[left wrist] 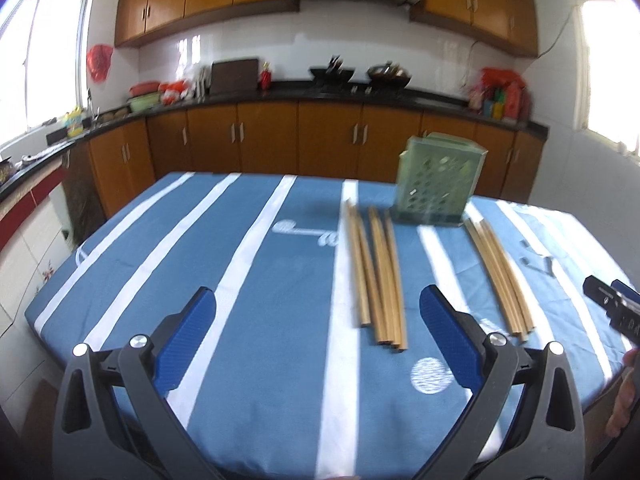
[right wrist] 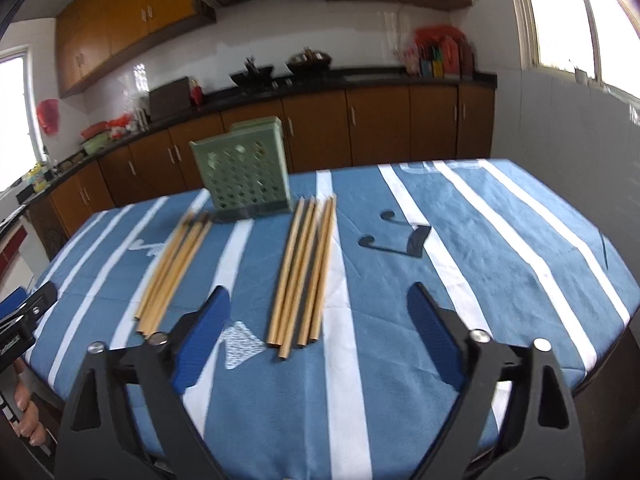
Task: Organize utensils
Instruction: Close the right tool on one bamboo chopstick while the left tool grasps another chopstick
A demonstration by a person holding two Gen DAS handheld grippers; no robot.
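From the left wrist, the left gripper (left wrist: pixel 316 320) is seen with jaws spread wide and empty above the striped tablecloth (left wrist: pixel 260 280). Two bundles of chopsticks (left wrist: pixel 378 276) are laid flat before the green holder (left wrist: pixel 438 182).

From the right wrist, the right gripper (right wrist: pixel 320 316) is held apart, nothing clasped, the nearer chopstick bundle (right wrist: pixel 306 272) lying just ahead.

Honestly nothing here reads. The tablecloth (left wrist: pixel 256 264) has a white script-like squiggle left of the chopsticks (left wrist: pixel 376 276), too smeared to make out. There's tiny white print on the black gripper body at the right edge, also illegible.
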